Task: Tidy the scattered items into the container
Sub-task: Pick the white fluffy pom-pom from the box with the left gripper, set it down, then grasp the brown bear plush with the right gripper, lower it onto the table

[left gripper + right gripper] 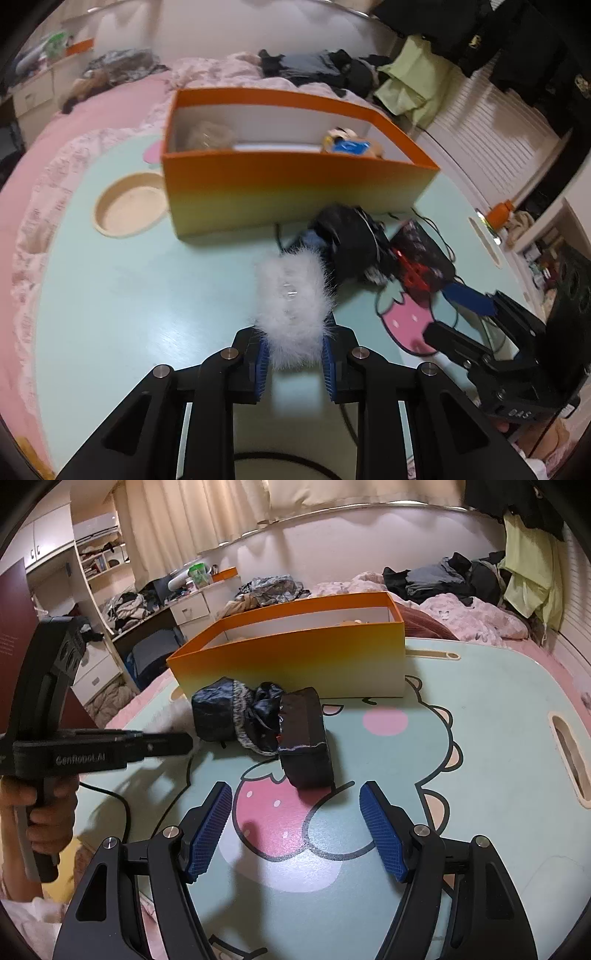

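My left gripper is shut on a white fluffy item and holds it above the mint table, in front of the orange box. The box holds a pale bundle and a blue and yellow item. A black pouch with a knit band and a dark rectangular case lie right of the fluffy item. In the right wrist view the pouch and case lie before the box. My right gripper is open and empty, just short of the case.
A round recess sits in the table left of the box. A black cable runs over the table's left edge. The table has a handle slot at the right. A bed with piled clothes lies behind.
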Available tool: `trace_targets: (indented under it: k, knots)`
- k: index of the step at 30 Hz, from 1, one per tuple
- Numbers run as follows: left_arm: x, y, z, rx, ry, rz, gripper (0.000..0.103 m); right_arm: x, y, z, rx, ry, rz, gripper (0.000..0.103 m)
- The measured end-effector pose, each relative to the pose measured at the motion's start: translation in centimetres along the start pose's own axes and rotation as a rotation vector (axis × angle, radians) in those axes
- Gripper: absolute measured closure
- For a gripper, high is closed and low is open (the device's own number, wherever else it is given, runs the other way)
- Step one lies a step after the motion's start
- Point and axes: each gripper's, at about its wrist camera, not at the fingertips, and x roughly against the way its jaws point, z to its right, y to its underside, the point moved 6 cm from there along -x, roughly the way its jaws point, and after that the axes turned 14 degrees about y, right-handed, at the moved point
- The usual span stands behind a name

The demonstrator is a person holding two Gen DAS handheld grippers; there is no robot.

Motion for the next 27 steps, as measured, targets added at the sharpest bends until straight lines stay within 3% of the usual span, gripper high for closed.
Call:
trace_targets:
  k: [2, 4, 5, 9, 15, 17, 20, 23, 27]
  knots:
    - [0.3, 0.3, 0.3, -0.020, -0.006, 0.026, 0.073, 0.0, 0.0, 0.0, -0.003, 0.000, 0.001, 0.031]
    - [0.8, 0.4, 0.3, -0.020, -0.020, 0.072, 0.040, 0.1, -0.1, 0.5, -0.025, -0.001, 0.001, 0.031]
    - [1.3, 0.4, 0.2, -0.011, -0.024, 0.103, 0.036, 0.1, -0.2, 0.8, -0.042, -0.007, 0.000, 0.031]
    - [2.1, 0.6, -0.4, 0.029, -0.013, 0.152, 0.035, 0.5, -1.3, 2.4, -0.110, -0.009, -0.009, 0.031]
    - [1.6, 1.2, -0.5, 0.045, -0.038, 0.169, 0.030, 1.7, -9.4, 2.4, -0.022, 0.086, 0.030, 0.036]
    - [1.4, 1.5, -0.4, 0.041, -0.061, 0.181, 0.027, 0.6, -12.7, 2.2, -0.015, 0.072, -0.017, 0.047]
    - [1.2, 2.1, -0.1, 0.014, -0.089, 0.183, 0.026, -2.9, -15.5, 1.2, 0.029, 0.065, -0.136, 0.050]
    - [1.1, 2.2, 0.2, -0.007, -0.098, 0.173, 0.025, -6.7, -16.4, 0.8, 0.048, 0.120, -0.250, 0.050]
    - [1.0, 2.2, 0.2, -0.015, -0.101, 0.168, 0.023, -9.6, -16.5, 0.8, 0.092, 0.210, -0.306, 0.050]
